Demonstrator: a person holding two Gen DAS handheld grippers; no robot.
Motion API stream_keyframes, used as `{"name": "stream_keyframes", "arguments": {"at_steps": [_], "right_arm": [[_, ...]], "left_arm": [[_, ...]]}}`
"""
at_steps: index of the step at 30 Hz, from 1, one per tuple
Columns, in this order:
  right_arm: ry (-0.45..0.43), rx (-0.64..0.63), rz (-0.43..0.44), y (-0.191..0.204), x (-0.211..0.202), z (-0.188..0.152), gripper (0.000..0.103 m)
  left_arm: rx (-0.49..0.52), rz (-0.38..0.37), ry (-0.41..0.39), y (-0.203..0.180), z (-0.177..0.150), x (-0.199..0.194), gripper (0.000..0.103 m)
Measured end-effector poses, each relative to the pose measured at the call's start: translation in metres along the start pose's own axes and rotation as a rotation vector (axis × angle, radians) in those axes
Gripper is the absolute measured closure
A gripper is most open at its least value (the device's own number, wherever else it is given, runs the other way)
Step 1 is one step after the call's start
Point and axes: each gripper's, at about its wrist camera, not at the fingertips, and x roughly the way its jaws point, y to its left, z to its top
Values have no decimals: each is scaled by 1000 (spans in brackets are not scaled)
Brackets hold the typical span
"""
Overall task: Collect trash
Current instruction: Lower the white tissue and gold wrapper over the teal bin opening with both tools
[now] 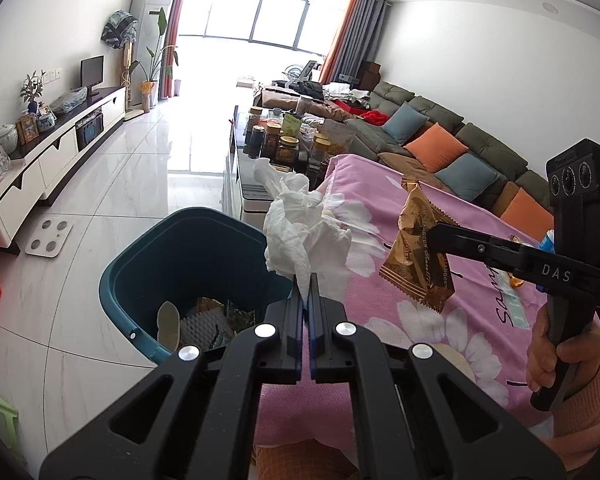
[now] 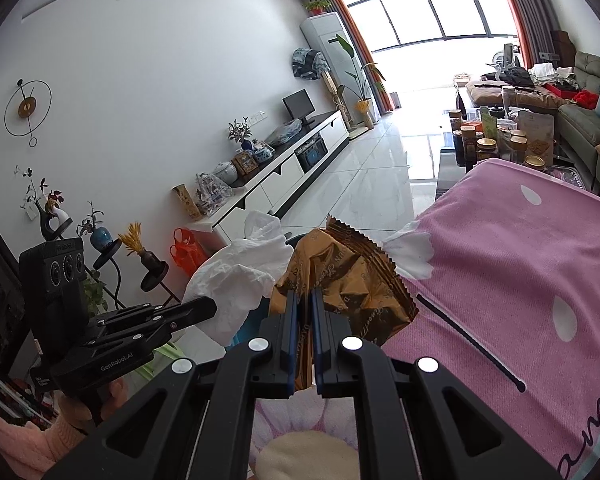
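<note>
My left gripper (image 1: 306, 280) is shut on a crumpled white tissue (image 1: 300, 232) and holds it above the near right rim of a teal trash bin (image 1: 140, 264) that has scraps inside. My right gripper (image 2: 304, 296) is shut on a brown-gold snack wrapper (image 2: 352, 280), held in the air over the pink flowered cloth (image 2: 520, 272). In the left wrist view the right gripper (image 1: 436, 232) comes in from the right with the wrapper (image 1: 412, 256). In the right wrist view the left gripper (image 2: 208, 304) and the tissue (image 2: 236, 280) show at the left.
The pink cloth (image 1: 440, 340) covers a table beside the bin. A coffee table with several jars (image 1: 288, 140) stands beyond it, a sofa with cushions (image 1: 440, 140) to the right, a white TV cabinet (image 1: 60, 152) on the left. A bathroom scale (image 1: 48, 236) lies on the tiled floor.
</note>
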Motion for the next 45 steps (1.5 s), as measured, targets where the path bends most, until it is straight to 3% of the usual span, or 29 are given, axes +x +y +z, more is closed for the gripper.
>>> {"name": "stream_keyframes", "arguments": {"at_steps": [45], "right_arm": [[58, -25, 46, 21, 40, 12, 97]], "left_arm": [[-72, 71, 27, 29, -2, 28, 101]]}}
